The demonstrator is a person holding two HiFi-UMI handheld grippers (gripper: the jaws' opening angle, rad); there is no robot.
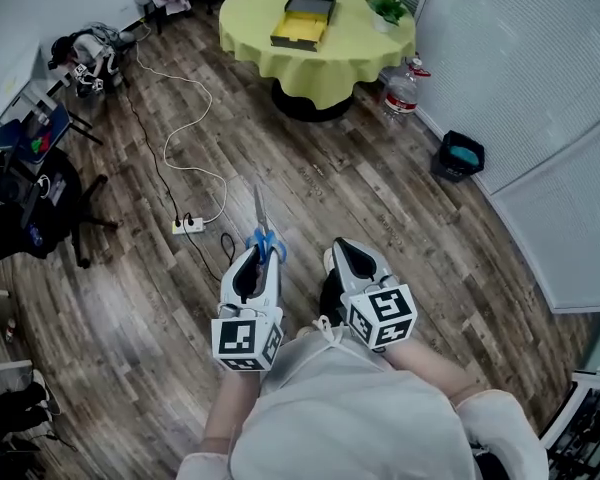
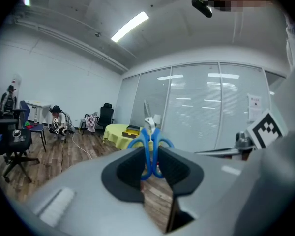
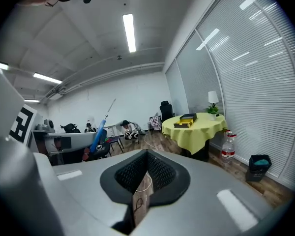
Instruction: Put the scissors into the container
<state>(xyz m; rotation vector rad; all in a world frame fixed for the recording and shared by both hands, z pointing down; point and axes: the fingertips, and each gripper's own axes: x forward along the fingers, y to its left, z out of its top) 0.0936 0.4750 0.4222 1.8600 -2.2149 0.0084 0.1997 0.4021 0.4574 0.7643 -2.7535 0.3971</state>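
A pair of scissors (image 1: 263,230) with blue handles stands between the jaws of my left gripper (image 1: 263,260), which is shut on the handles; the steel blades point forward and away from me. In the left gripper view the blue loops of the scissors (image 2: 150,146) sit squeezed between the dark pads (image 2: 125,173). My right gripper (image 1: 346,255) hangs beside it, shut, with nothing in it. The container (image 1: 305,16), a dark tray with a yellow inside, lies far ahead on the round table (image 1: 350,60) under a yellow-green cloth. That container (image 3: 188,119) also shows in the right gripper view.
A power strip (image 1: 188,225) and a white cable (image 1: 185,128) lie on the wooden floor ahead to the left. A water bottle (image 1: 401,90) and a black bin (image 1: 460,155) stand by the right wall. A potted plant (image 1: 388,8) is on the table. Chairs (image 1: 40,208) crowd the left.
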